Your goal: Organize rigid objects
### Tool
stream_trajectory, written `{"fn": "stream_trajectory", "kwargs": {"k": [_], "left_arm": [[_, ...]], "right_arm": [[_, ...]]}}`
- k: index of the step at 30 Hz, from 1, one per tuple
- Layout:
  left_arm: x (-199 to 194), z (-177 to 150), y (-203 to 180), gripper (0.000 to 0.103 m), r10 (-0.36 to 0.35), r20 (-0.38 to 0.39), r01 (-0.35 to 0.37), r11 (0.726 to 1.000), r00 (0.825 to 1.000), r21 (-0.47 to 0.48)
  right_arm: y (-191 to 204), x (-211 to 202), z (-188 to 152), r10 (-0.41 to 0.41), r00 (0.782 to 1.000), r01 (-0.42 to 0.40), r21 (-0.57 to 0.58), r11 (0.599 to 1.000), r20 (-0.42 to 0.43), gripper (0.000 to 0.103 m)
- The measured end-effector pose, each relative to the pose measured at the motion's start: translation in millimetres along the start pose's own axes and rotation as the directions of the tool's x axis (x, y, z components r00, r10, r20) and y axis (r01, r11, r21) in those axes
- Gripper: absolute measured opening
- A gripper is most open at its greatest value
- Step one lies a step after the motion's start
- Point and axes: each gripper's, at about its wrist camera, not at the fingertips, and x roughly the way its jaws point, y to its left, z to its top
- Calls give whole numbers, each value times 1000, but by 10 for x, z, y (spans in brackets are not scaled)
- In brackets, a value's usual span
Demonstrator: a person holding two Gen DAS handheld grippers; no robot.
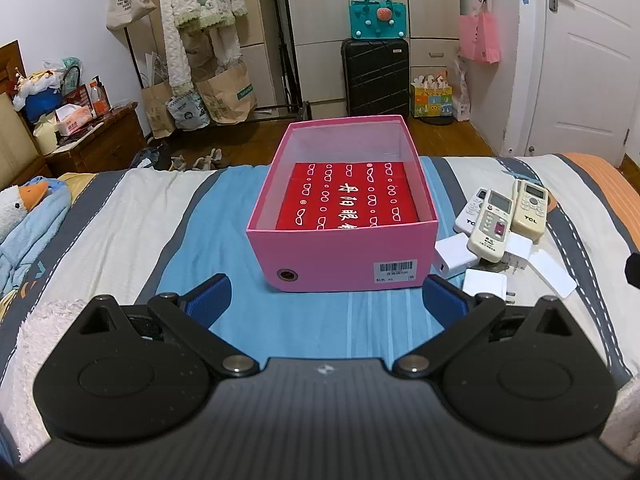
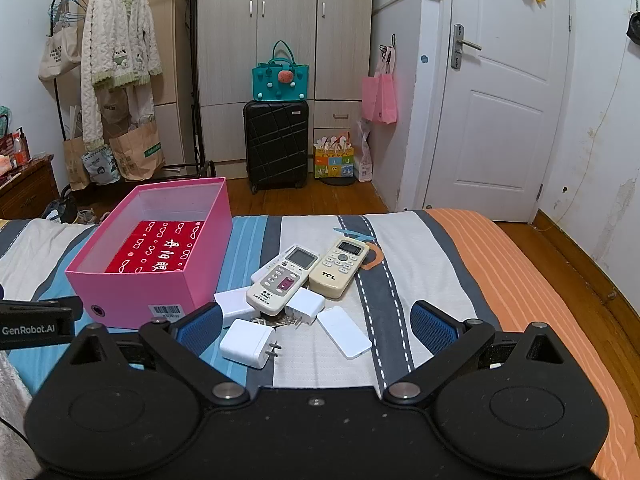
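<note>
A pink open box sits on the striped bed, with a red patterned case lying flat inside; it also shows in the right wrist view. To its right lies a pile: several cream remotes and white chargers with a flat white card. The same pile shows in the left wrist view. My left gripper is open and empty, just before the box's front wall. My right gripper is open and empty, just before the pile.
The bed ends ahead at a wooden floor with a black suitcase, a clothes rack and a wardrobe. A white door is at right. A blue duck plush lies at the bed's left.
</note>
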Motion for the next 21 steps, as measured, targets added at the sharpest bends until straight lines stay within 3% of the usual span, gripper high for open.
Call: {"fn": "stream_trajectory", "kwargs": {"k": [15, 21], "left_arm": [[3, 1, 1, 103, -1, -2, 1, 1000, 1000, 2], [30, 80, 61, 103, -34, -15, 35, 998, 999, 50]], "right_arm": [[25, 17, -38, 0, 1000, 0, -3, 1000, -7, 102], [49, 41, -36, 7, 1000, -7, -5, 1000, -14, 102]]}}
